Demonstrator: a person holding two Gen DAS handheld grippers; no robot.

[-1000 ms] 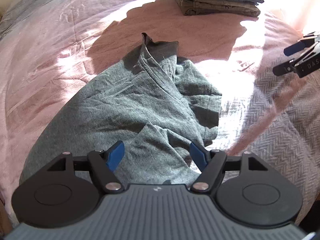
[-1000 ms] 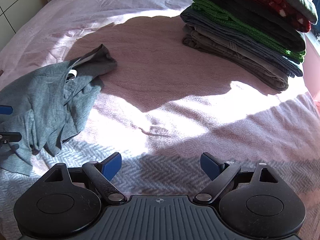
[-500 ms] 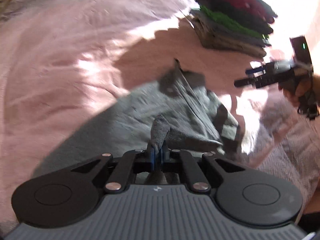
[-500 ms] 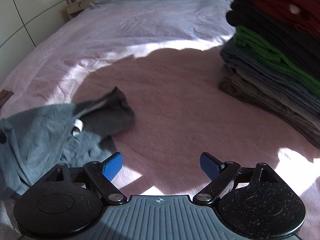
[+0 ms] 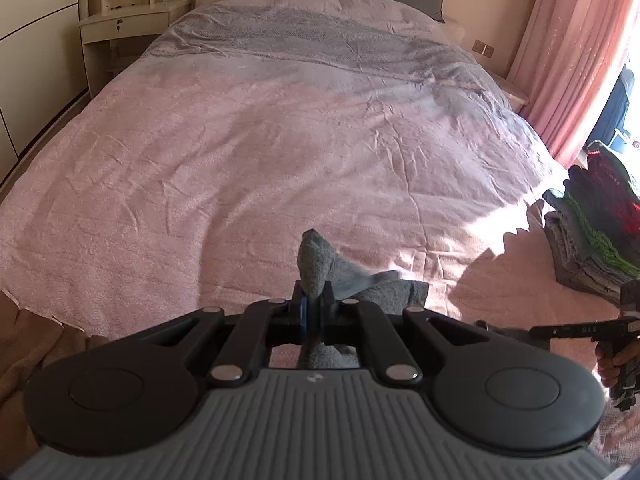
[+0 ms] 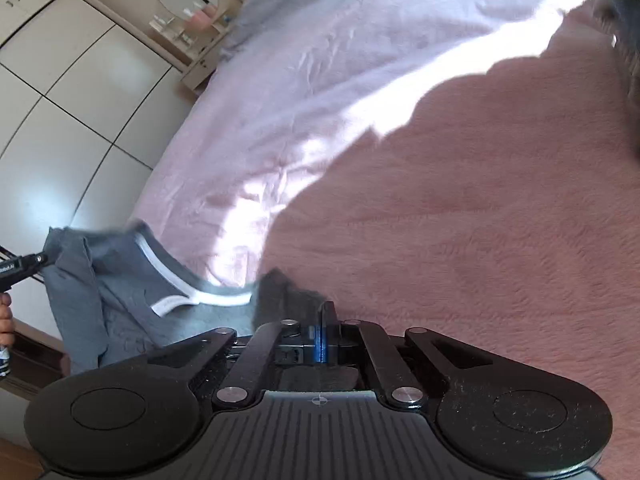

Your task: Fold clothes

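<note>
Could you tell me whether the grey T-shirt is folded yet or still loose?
Still loose: the grey T-shirt hangs bunched and creased between the left gripper and right gripper, both shut on it.

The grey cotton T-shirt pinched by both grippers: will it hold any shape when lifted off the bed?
Probably not. The grey cotton T-shirt sags between the left gripper and right gripper, so it looks floppy. A thin pinched fold carries it, suggesting it is light. Its knit surface seems unlikely to slip.

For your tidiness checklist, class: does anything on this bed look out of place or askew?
Only the grey cotton T-shirt: it hangs bunched and twisted between the two claws, not flat. The stack of folded clothes sits neatly on the pink bedspread.
</note>
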